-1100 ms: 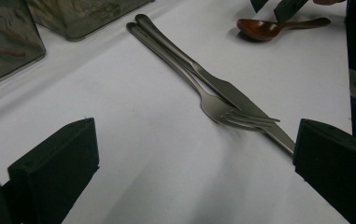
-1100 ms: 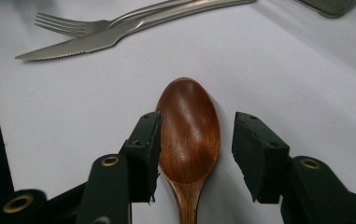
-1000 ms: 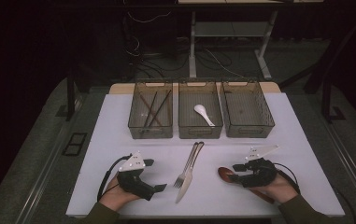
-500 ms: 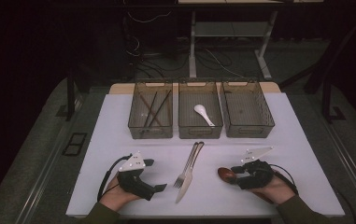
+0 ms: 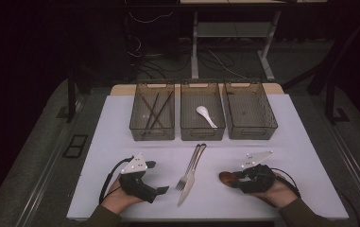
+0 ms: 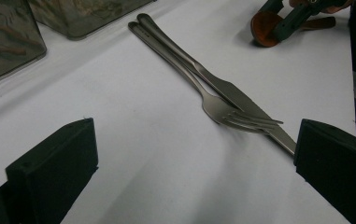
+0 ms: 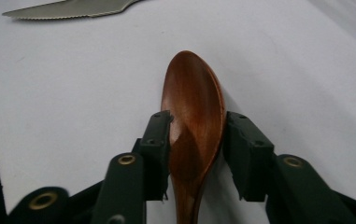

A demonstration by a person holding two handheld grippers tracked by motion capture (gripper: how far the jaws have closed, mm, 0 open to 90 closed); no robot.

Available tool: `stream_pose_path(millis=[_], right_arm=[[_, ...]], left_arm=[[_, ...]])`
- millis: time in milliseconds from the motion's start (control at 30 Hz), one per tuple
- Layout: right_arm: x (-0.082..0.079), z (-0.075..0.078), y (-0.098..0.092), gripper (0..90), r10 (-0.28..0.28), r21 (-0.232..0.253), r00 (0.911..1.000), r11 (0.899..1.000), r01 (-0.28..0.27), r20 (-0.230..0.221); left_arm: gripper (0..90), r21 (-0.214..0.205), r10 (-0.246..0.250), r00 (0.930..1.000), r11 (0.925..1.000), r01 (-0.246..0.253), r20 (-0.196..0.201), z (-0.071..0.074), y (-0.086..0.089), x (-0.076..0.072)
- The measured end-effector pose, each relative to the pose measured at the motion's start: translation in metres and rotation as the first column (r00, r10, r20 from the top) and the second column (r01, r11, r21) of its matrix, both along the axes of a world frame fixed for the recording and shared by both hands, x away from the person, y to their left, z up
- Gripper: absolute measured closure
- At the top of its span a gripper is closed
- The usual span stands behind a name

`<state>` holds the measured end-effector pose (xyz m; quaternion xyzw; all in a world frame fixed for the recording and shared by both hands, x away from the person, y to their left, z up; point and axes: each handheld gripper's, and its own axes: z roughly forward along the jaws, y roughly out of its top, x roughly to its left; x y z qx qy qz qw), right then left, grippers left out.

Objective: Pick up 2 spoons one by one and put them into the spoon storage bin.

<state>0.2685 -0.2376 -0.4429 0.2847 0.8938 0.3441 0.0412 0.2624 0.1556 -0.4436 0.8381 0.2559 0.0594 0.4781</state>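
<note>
Wood that smooth looks light, stiff and slippery, so the right gripper (image 7: pixel 196 149), jaws just closing onto the wooden spoon (image 7: pixel 194 107) lying on the table (image 5: pixel 121 132), is pinching its bowl edges, while the left gripper (image 6: pixel 199 163) sits open.

The white counter (image 5: pixel 121 142) lies bare between the row of three bins and the two hands, so a claw could cross there freely on the left and right sides. In the middle, a fork (image 5: pixel 190 168) and a knife (image 5: pixel 190 179) lie side by side, touching, running from near the middle bin (image 5: pixel 202 135) toward the person's edge; they split the near strip into two lanes. The left claw (image 5: pixel 161 190) sits just beside the fork tines, jaws spread. The right claw (image 5: pixel 229 178) brackets a wooden spoon (image 5: pixel 226 177). The bins' walls block low passes at the far side.
</note>
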Motion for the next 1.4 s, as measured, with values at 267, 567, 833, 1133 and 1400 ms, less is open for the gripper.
stream_pose_path(millis=[267,567,833,1133,1400], right_arm=[[0.0,0.0,0.002,68.3,0.013,0.002,0.9999,1.0,-0.013,-0.01],[0.0,0.003,0.002,81.5,0.023,0.02,0.9994,1.0,-0.023,-0.025],[0.0,0.004,0.003,82.4,0.03,0.015,0.9993,0.999,-0.029,-0.021],[0.003,0.009,0.0,82.5,0.006,0.008,0.9999,1.0,-0.006,0.008],[0.006,0.014,0.0,82.5,-0.008,0.011,0.9996,1.0,0.008,0.026]], left_arm=[[0.0,-0.004,0.003,1.0,1.0,-0.003,0.004,-0.003,-0.001,0.002],[0.0,0.009,0.001,0.9999,1.0,-0.002,0.014,-0.004,-0.002,0.002],[0.0,0.013,-0.002,0.9999,0.9999,0.001,0.014,-0.004,-0.001,0.002],[0.0,0.009,-0.004,0.9999,1.0,0.004,0.015,-0.003,-0.001,0.002],[0.0,0.007,-0.006,0.9998,1.0,0.006,0.018,-0.002,-0.001,0.002]])
